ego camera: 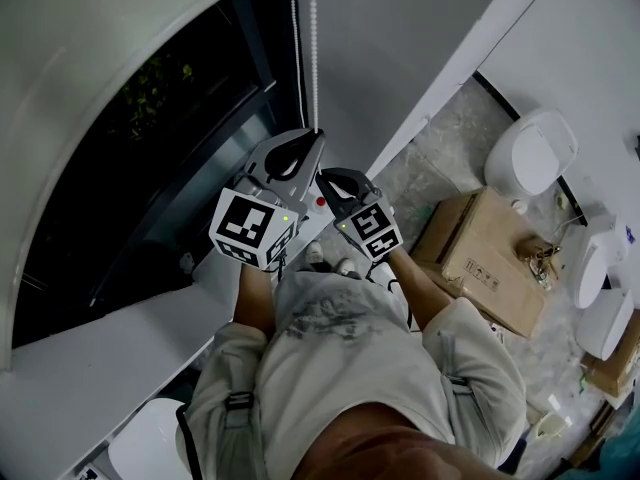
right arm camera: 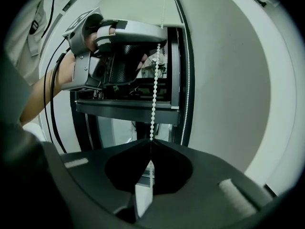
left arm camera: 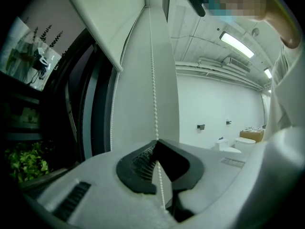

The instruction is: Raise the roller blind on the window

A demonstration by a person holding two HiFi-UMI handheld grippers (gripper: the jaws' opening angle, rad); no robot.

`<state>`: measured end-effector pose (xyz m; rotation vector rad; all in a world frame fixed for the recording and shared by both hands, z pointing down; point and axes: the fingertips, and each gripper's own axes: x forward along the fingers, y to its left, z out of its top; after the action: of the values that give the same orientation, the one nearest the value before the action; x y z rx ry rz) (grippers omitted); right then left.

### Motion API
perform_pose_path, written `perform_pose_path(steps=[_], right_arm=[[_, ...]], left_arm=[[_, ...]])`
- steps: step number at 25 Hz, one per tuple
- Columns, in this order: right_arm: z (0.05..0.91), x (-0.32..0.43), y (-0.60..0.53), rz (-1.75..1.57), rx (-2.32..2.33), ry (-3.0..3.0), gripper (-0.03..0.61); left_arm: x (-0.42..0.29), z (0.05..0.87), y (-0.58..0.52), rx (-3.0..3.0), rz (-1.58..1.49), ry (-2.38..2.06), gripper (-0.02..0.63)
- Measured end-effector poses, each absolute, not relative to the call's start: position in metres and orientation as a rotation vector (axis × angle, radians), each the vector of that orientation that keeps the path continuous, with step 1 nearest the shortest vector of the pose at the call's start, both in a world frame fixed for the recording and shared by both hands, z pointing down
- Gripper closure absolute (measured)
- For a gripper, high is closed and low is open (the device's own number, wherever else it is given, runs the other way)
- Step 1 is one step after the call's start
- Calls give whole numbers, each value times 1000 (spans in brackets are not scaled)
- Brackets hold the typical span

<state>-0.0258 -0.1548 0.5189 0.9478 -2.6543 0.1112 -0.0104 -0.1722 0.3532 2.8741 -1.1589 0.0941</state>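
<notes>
Thin white bead chain hangs straight beside the pale blind

The white bead chain hangs straight beside the dark window. It's pinched in the left hand-held gripper and again lower down in the right hand-held gripper. The pale roller blind sits high, with dark glass showing below its bottom edge.

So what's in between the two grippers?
Just a short run of white bead chain, pinched by the left gripper above and the right gripper below. The right gripper view shows it.
</notes>
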Motion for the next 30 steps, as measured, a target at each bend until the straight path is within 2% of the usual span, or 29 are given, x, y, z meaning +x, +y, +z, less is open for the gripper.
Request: perform_pose_path(steps=[30], right_arm=[[582,-21,-141,196,902,-2554,565]], left_arm=[[-14,423,-160,2757,213,-1130,603]])
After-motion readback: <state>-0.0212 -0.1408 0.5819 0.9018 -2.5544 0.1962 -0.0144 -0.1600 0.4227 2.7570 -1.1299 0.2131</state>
